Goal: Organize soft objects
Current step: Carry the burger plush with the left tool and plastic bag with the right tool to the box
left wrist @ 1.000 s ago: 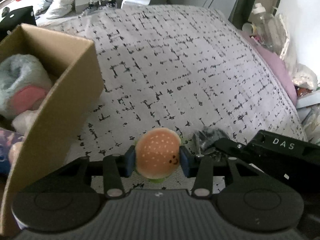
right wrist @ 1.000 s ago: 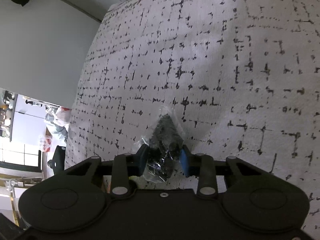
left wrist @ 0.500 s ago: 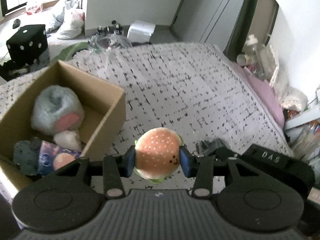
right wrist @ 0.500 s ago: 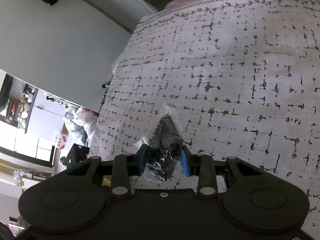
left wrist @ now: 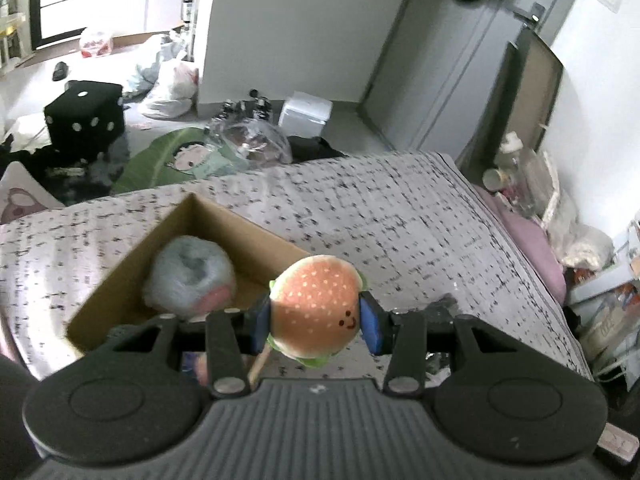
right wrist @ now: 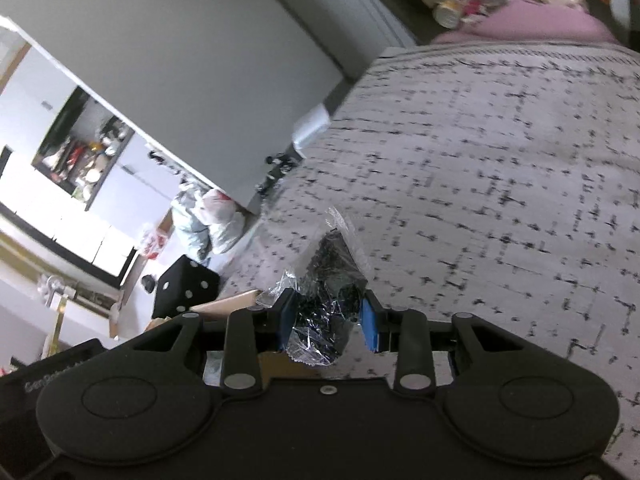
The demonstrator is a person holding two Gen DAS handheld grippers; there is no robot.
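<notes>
My left gripper is shut on a plush burger with a smiling face, held in the air above the right rim of an open cardboard box on the bed. Inside the box lies a fluffy grey and pink plush; more soft items below it are mostly hidden by my gripper. In the right wrist view my right gripper is shut on a clear plastic bag of black stuff, lifted over the bed. A corner of the box shows to its left.
The bed carries a white cover with black marks. A black dice-shaped cube, bags and a green leaf cushion lie on the floor beyond. A pink pillow and clutter line the bed's right side.
Both grippers have risen with their loads. The left view tipped up, so the box dropped from the left edge to under the burger. The right view rolled, bringing the room and the box corner into sight.
</notes>
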